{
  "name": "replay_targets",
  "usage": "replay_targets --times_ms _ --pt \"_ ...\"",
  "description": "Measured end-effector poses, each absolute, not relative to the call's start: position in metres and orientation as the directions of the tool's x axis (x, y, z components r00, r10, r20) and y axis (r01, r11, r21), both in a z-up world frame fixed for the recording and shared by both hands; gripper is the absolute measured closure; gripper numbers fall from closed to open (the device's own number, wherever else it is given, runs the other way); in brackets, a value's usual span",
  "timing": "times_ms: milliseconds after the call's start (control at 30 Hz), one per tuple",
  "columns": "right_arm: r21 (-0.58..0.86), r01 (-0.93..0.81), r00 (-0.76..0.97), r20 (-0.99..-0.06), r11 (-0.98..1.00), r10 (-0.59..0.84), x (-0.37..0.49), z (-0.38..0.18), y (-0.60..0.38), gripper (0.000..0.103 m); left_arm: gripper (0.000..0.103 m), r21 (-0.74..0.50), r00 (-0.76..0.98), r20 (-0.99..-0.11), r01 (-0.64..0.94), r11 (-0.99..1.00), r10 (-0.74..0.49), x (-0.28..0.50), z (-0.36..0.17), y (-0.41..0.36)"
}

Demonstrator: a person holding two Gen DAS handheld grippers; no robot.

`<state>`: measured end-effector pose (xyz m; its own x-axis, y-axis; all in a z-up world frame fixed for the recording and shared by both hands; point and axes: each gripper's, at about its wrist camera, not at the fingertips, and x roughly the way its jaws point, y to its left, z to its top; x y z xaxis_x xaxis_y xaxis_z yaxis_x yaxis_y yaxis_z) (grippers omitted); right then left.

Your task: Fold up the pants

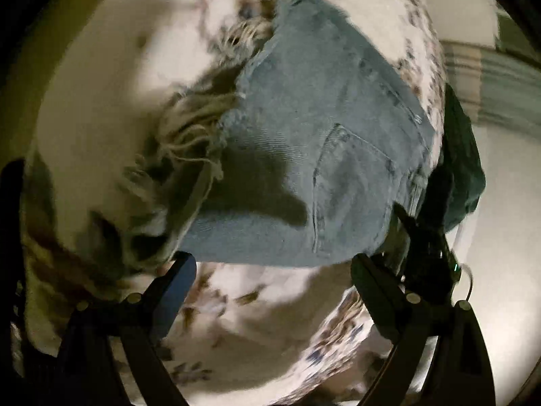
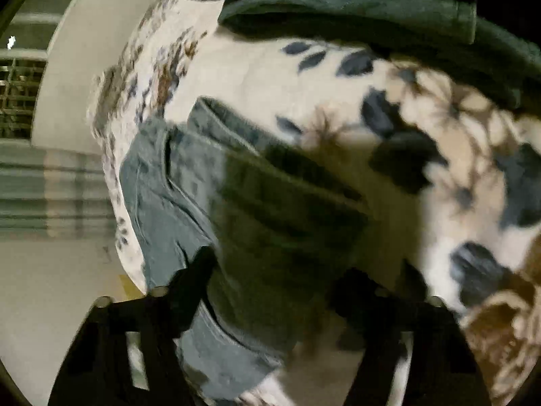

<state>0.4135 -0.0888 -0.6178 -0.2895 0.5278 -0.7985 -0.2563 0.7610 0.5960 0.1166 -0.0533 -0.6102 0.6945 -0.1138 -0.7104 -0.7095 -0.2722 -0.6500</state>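
The denim shorts (image 1: 304, 142) lie flat on the floral blanket (image 1: 236, 321), frayed hems far-left and waistband right, just ahead of the spread, empty left gripper (image 1: 274, 267), while the spread right gripper (image 2: 270, 284) straddles their waistband edge.
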Motion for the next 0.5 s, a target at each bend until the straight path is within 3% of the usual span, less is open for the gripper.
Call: replay_targets --times_ms 100,333,400,467,500 --pt "0.601 -0.241 -0.265 -0.796 0.762 0.544 0.414 -0.616 -0.094 0.059 0.010 -0.632 0.708 -0.702 -0.668 -0.392 -0.076 0.118 -0.634 -0.044" --pt "0.638 -0.194 -0.298 -0.762 0.745 0.575 0.416 -0.615 -0.104 0.060 0.011 -0.584 0.687 -0.722 -0.543 -0.604 0.080 0.103 -0.648 -0.043" --pt "0.641 -0.177 -0.307 -0.757 0.747 0.577 0.416 -0.619 -0.104 0.060 0.034 -0.591 0.670 -0.734 -0.552 -0.588 0.110 0.099 -0.643 -0.042" --pt "0.640 -0.170 -0.303 -0.758 0.749 0.578 0.414 -0.619 -0.104 0.061 0.051 -0.609 0.662 -0.738 -0.573 -0.549 0.127 0.100 -0.639 -0.038" --pt "0.644 -0.167 -0.297 -0.755 0.747 0.584 0.412 -0.618 -0.105 0.067 0.056 -0.649 0.688 -0.710 -0.557 -0.518 0.150 0.100 -0.638 -0.034"
